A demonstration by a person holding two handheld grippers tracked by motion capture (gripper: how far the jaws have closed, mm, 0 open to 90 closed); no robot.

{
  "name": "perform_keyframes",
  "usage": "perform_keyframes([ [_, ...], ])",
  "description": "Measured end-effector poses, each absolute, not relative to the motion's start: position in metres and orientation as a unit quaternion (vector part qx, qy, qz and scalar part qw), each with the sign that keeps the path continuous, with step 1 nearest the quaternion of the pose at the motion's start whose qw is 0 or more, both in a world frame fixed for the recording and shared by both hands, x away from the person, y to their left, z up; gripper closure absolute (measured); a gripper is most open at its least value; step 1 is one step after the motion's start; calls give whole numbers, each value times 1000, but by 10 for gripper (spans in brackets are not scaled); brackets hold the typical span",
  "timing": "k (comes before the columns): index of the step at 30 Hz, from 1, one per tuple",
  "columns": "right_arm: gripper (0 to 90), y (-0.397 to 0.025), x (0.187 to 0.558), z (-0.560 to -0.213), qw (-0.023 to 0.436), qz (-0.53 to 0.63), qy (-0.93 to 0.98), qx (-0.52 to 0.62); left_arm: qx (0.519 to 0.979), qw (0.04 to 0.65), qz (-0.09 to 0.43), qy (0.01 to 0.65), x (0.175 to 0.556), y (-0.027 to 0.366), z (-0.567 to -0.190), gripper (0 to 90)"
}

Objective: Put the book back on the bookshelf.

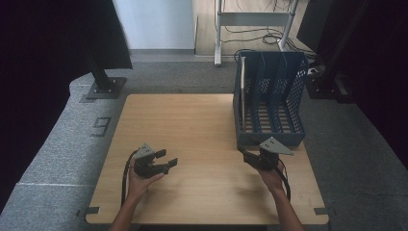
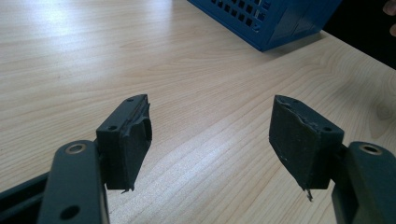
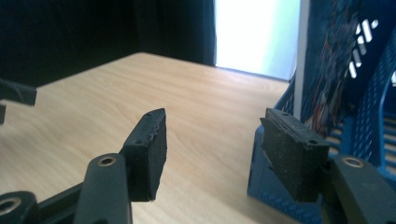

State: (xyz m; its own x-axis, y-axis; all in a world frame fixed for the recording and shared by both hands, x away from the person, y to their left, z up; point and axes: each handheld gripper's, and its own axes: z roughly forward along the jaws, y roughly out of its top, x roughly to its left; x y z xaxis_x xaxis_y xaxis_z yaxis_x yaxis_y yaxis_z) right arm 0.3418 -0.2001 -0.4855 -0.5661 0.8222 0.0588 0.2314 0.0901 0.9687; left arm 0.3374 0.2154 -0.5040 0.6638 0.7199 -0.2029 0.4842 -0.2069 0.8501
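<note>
A blue mesh file rack [image 1: 294, 96] with several slots stands upright at the table's back right. A thin pale board [image 1: 242, 89] stands in its leftmost slot, seen as a white edge [image 3: 303, 56] next to a dark patterned item [image 3: 330, 60] in the right gripper view. My right gripper [image 1: 246, 156] is open and holds nothing. It sits just before the rack's front left corner [image 3: 369, 121], and its jaws [image 3: 215, 116] point along the rack's left side. My left gripper [image 1: 168, 159] is open over bare wood at the front left, with nothing between its jaws [image 2: 211, 102]. The rack's corner [image 2: 271, 23] shows far ahead.
The wooden table [image 1: 192, 120] has bare surface across its left and middle. Grey carpet surrounds it. A dark stand base [image 1: 103, 87] sits beyond the back left corner. White desk legs [image 1: 218, 38] and floor cables [image 1: 260, 36] lie behind. Dark curtains hang at both sides.
</note>
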Motion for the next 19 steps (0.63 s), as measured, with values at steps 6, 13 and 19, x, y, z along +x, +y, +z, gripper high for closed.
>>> perform_keyframes([
  [6, 396, -198, 335, -498, 255, 542, 704, 382, 767, 493, 121, 392, 337, 215, -504, 298],
  [13, 395, -196, 334, -500, 253, 540, 707, 380, 767, 493, 120, 391, 337, 215, -504, 298],
  [19, 389, -198, 333, -500, 251, 539, 707, 384, 768, 491, 119, 393, 338, 217, -504, 298],
])
